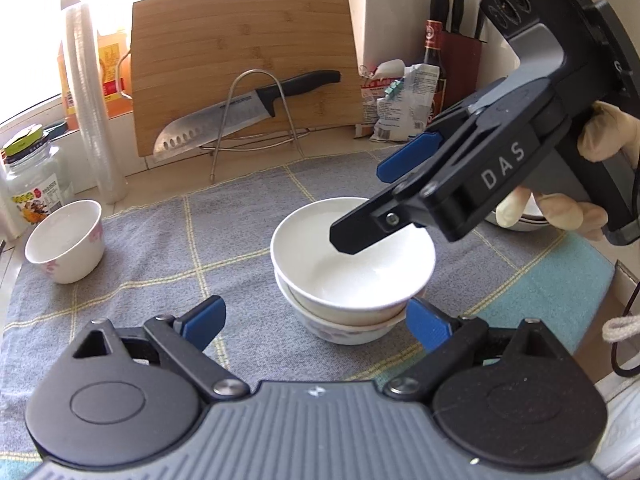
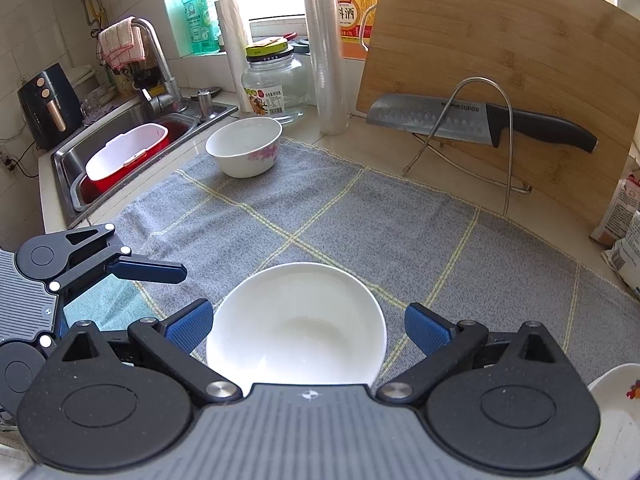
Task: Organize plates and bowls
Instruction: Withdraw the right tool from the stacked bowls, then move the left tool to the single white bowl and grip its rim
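A plain white bowl [image 1: 352,256] sits nested in a flowered bowl [image 1: 344,330] on the grey checked cloth [image 1: 160,248]. My left gripper [image 1: 316,320] is open just in front of this stack, its fingers either side and apart from it. My right gripper [image 1: 368,208] hovers open over the top bowl's far rim. In the right wrist view the top bowl [image 2: 296,324] lies between the right gripper's [image 2: 308,324] open blue pads, not touched. Another flowered bowl [image 1: 66,240] stands alone at the cloth's left edge, also seen in the right wrist view [image 2: 246,146].
A bamboo cutting board [image 1: 244,64] and a knife [image 1: 240,116] lean on a wire rack behind the cloth. A glass jar [image 1: 32,184], a sleeve of plastic cups [image 1: 90,100], bottles and food bags [image 1: 400,100] line the back. A sink [image 2: 120,152] lies left. More white dishes [image 2: 616,408] sit at the right.
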The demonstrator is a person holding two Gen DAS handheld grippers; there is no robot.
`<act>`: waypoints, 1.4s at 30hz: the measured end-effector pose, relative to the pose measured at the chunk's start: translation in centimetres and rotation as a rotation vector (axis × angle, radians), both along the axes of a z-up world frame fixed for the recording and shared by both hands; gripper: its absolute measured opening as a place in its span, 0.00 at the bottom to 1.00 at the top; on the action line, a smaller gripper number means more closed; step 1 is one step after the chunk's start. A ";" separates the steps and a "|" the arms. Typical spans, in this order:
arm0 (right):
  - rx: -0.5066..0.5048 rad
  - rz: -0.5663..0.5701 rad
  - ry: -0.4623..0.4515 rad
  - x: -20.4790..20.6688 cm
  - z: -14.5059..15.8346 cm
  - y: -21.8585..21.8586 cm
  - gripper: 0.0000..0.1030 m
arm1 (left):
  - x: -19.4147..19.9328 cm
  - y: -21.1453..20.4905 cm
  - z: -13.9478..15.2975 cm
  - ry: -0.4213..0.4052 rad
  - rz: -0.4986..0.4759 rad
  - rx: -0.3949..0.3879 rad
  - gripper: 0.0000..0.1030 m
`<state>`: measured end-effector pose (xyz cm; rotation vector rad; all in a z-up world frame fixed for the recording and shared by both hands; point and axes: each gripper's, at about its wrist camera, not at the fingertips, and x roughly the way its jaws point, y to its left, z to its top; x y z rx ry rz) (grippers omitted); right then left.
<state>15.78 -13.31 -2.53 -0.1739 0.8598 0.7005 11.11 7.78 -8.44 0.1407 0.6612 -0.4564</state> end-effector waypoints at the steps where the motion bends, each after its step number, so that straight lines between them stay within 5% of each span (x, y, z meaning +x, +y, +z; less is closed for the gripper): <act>1: 0.003 0.012 -0.012 0.1 0.2 0.0 1.00 | -0.1 0.3 0.2 -0.001 0.023 -0.005 0.94; 7: 0.008 0.075 -0.076 0.6 1.3 1.1 1.00 | 0.1 2.9 1.5 -0.006 0.163 0.008 0.94; 14: 0.000 0.071 -0.150 0.0 2.6 4.3 1.00 | 2.8 8.0 3.0 -0.011 0.217 -0.013 0.98; 29: -0.049 -0.117 -0.190 0.4 1.6 17.0 1.00 | 12.8 19.8 2.0 -0.033 0.139 0.054 0.98; 42: -0.098 -0.201 -0.206 3.0 -2.5 23.5 1.00 | 20.0 21.3 0.1 0.030 0.069 0.056 0.98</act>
